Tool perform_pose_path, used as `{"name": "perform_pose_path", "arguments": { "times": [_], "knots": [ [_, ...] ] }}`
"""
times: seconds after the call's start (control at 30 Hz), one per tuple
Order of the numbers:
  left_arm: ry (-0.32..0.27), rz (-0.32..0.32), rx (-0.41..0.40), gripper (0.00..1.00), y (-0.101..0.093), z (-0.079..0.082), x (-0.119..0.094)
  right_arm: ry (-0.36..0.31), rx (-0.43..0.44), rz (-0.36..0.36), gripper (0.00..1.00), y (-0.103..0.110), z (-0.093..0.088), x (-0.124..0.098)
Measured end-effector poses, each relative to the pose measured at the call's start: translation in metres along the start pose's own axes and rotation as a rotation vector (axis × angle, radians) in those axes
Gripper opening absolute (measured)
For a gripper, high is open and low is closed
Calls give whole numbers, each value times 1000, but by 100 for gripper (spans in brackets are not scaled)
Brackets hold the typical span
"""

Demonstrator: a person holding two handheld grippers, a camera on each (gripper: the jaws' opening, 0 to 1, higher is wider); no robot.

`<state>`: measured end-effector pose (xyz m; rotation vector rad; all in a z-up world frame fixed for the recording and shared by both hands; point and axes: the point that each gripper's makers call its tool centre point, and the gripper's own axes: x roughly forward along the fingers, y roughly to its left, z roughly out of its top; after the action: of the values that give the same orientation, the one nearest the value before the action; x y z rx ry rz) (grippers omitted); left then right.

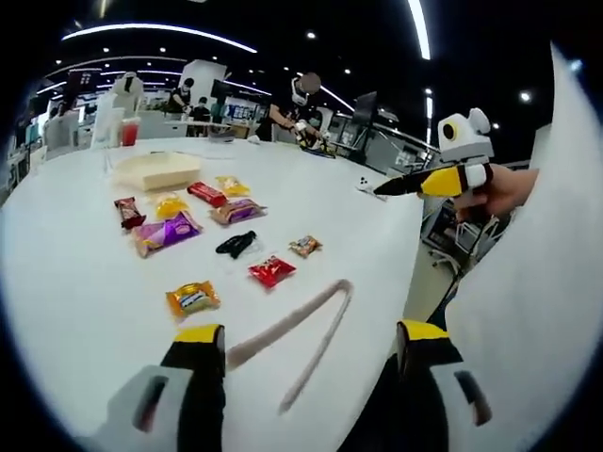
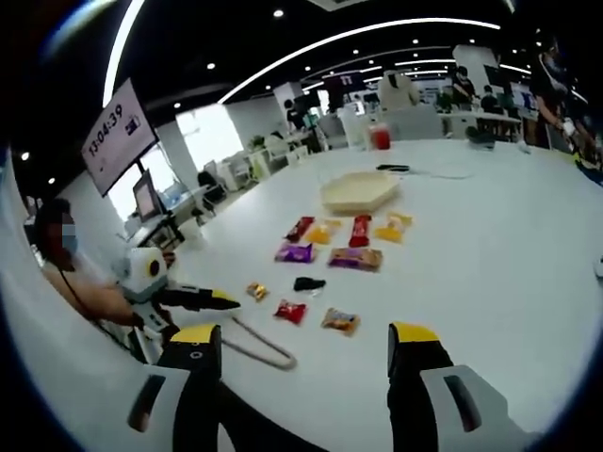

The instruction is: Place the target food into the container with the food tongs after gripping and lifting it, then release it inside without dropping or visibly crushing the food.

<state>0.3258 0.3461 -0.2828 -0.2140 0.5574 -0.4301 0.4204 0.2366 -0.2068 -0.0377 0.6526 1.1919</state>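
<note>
Grey food tongs lie on the white table, just ahead of my left gripper, whose jaws stand wide apart with nothing held. Several wrapped snacks lie beyond: an orange packet, a red one, a black one and a purple one. A shallow beige container sits behind them. My right gripper is open and hovers over the table's near edge. From there the tongs are at lower left, the container far ahead.
The right gripper hangs off the table's right edge in a hand. The left gripper points in from the left beside the tongs. A red cup stands past the container. People and desks fill the background.
</note>
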Motion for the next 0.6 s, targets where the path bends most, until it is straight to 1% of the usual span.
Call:
{"name": "perform_pose_path", "arguments": {
  "times": [0.1, 0.17, 0.23, 0.37, 0.53, 0.6],
  "knots": [
    [12, -1, 30, 75, 0, -2, 2, 3, -9, -3, 70, 0, -2, 0],
    [13, 3, 29, 72, 3, -2, 2, 1, -39, -16, 68, -1, -1, -1],
    [13, 5, 27, 70, 7, -3, 3, -4, -38, -17, 68, -1, 0, -1],
    [21, 24, 71, 61, 13, -6, 3, -8, -32, -17, 68, -2, 2, 1],
    [29, 30, 83, 62, 14, -11, 8, -12, -19, -14, 68, 0, 4, 3],
    [28, 42, 112, 58, 16, -14, 7, -9, -23, -17, 69, 0, 4, 4]
  ]
}}
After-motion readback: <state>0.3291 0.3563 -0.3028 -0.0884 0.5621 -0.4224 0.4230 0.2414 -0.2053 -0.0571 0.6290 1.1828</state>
